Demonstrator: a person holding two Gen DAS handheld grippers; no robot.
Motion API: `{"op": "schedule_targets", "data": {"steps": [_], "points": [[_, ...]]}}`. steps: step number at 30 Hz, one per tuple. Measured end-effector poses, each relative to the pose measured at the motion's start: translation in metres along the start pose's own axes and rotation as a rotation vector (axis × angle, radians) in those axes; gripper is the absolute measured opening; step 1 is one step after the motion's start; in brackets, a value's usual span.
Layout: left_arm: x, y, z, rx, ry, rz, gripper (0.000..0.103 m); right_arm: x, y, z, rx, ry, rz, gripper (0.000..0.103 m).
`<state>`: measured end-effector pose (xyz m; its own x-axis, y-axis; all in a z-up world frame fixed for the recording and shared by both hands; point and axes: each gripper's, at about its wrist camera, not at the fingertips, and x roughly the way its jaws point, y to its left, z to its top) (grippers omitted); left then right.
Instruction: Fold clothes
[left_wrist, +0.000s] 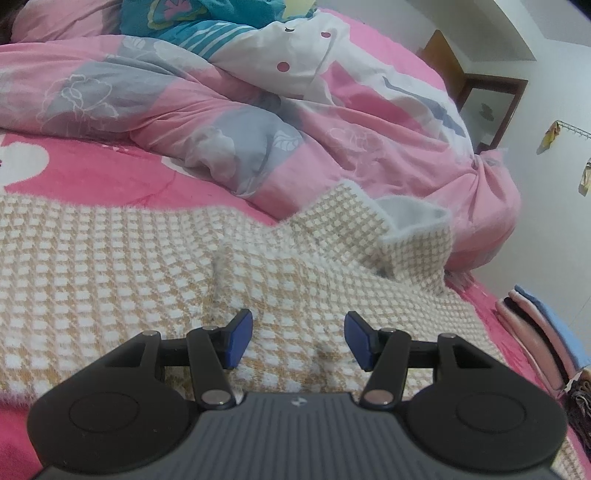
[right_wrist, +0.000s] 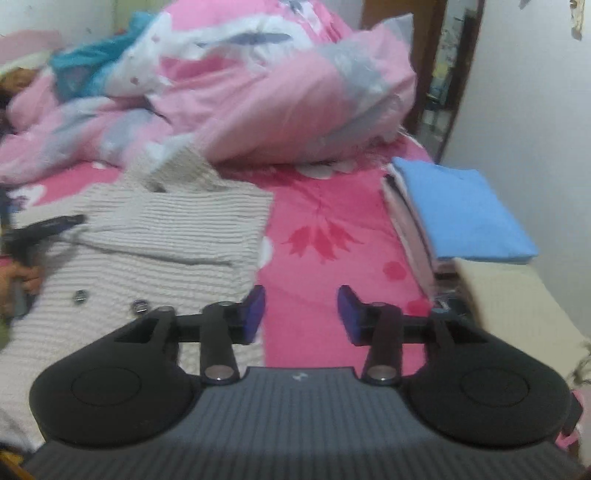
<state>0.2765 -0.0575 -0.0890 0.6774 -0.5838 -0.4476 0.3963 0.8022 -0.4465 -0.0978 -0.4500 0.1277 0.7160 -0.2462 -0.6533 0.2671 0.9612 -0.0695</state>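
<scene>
A cream-and-tan checked knit cardigan (left_wrist: 110, 266) lies spread on the pink bed sheet (left_wrist: 92, 177), collar towards the right. In the right wrist view the cardigan (right_wrist: 166, 236) has a sleeve folded across its chest and two buttons low on the front. My left gripper (left_wrist: 298, 332) hovers open just over the knit, with nothing between its blue pads. My right gripper (right_wrist: 301, 314) is open and empty above the bare pink sheet (right_wrist: 332, 236), just right of the cardigan's edge. At the left edge of that view a hand (right_wrist: 26, 280) holds the left gripper's handle.
A rumpled pink, grey and white duvet (left_wrist: 258, 122) is heaped along the far side of the bed. A stack of folded clothes topped by a blue piece (right_wrist: 465, 210) sits at the bed's right edge, by a white wall (right_wrist: 535, 92). A cream-coloured block (right_wrist: 517, 306) lies in front of the stack.
</scene>
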Motion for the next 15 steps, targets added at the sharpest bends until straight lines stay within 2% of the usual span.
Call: {"op": "schedule_targets", "data": {"steps": [7, 8, 11, 13, 14, 15], "points": [[0.000, -0.002, -0.002, 0.013, -0.004, 0.005, 0.057, 0.062, 0.019, -0.044, 0.099, 0.085, 0.230, 0.041], [0.000, -0.002, -0.002, 0.016, -0.004, 0.007, 0.058, 0.058, 0.021, -0.055, 0.091, 0.083, 0.261, 0.036], [0.001, -0.003, -0.003, 0.024, -0.005, 0.010, 0.059, 0.035, 0.023, -0.094, 0.025, 0.054, 0.348, 0.035], [0.001, -0.004, -0.003, 0.027, -0.004, 0.013, 0.059, 0.027, 0.015, -0.126, 0.033, 0.090, 0.413, 0.033], [0.001, -0.004, -0.003, 0.028, -0.004, 0.013, 0.059, 0.027, 0.011, -0.145, 0.024, 0.127, 0.405, 0.031], [0.001, -0.005, -0.003, 0.028, -0.004, 0.013, 0.059, 0.027, 0.007, -0.163, 0.006, 0.175, 0.356, 0.029]]}}
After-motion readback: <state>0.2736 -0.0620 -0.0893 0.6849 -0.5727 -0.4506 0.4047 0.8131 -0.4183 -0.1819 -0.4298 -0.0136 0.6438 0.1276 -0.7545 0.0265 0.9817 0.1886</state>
